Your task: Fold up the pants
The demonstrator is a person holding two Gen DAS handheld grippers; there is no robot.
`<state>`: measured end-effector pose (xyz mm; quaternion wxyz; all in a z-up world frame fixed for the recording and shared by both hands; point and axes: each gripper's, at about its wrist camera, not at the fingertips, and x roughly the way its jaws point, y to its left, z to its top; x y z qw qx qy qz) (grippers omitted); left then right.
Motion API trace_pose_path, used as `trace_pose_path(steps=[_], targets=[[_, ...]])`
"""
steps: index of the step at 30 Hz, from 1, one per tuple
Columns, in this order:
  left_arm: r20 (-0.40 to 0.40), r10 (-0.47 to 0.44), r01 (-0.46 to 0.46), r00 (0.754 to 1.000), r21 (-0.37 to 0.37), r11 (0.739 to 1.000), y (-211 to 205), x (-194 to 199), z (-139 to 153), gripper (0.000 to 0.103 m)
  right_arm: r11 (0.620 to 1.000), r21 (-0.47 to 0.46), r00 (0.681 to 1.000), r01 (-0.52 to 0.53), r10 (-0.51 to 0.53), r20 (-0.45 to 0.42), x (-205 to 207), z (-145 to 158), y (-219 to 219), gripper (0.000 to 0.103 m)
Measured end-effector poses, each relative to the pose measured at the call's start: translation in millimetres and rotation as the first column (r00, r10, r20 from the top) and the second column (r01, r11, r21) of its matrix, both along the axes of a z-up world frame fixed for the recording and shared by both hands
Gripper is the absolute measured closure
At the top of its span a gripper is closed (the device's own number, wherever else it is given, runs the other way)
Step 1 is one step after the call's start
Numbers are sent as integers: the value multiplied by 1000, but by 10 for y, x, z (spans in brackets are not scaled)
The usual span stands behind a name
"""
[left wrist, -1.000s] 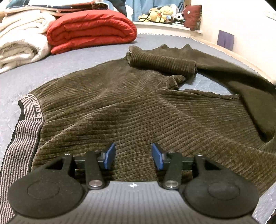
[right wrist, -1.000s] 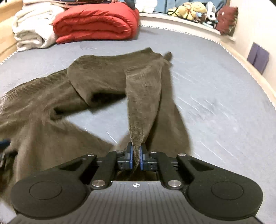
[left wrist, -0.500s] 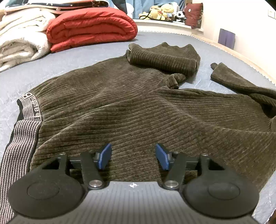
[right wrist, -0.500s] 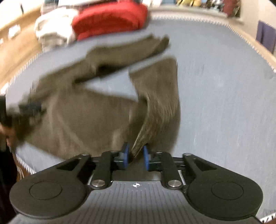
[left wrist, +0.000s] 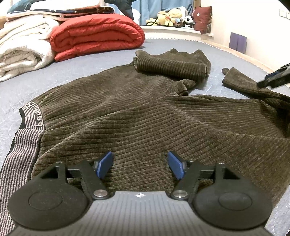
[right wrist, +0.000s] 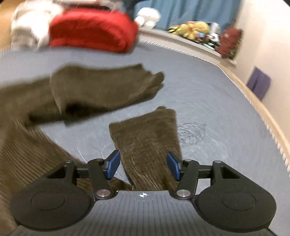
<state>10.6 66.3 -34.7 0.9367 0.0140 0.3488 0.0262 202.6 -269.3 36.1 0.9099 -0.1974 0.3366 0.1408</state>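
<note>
ribbed olive pants (left wrist: 145,112) lie rumpled; both grippers' jaws just opened, gripping nothing.

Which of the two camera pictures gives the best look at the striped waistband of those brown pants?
The left wrist view. The striped waistband lies sharp along its left edge, lettering visible. The right wrist view is blurred and shows only the pant legs, no waistband.

Folded red quilt (left wrist: 96,34) beside white blankets (left wrist: 21,52) at the mattress's (left wrist: 76,69) far left corner; plush toys (left wrist: 170,16) on the ledge beyond.
</note>
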Motion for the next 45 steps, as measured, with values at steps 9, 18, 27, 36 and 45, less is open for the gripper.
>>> trace_pose_path(steps=[9,18,27,36,45], targets=[[3,-3,3,1000,-5,1000,16,-15,-2,28,988,-144,998,-47,41,-43,140,-240,192,94],[-10,-3,3,1000,-3,1000,14,23,15,27,688,400,696,605,-701,153,-216,767,-1651,103],[-25,2,-2,1000,3,1000,-3,56,22,26,217,525,476,823,-768,-429,-738,-216,-3331,100],[-8,5,-4,1000,13,1000,-18,33,-2,23,468,633,767,616,-539,-349,-1,-209,-2710,97],[1,1,-1,1000,9,1000,1,12,-3,23,540,567,777,622,-515,-362,330,-391,-2425,49]])
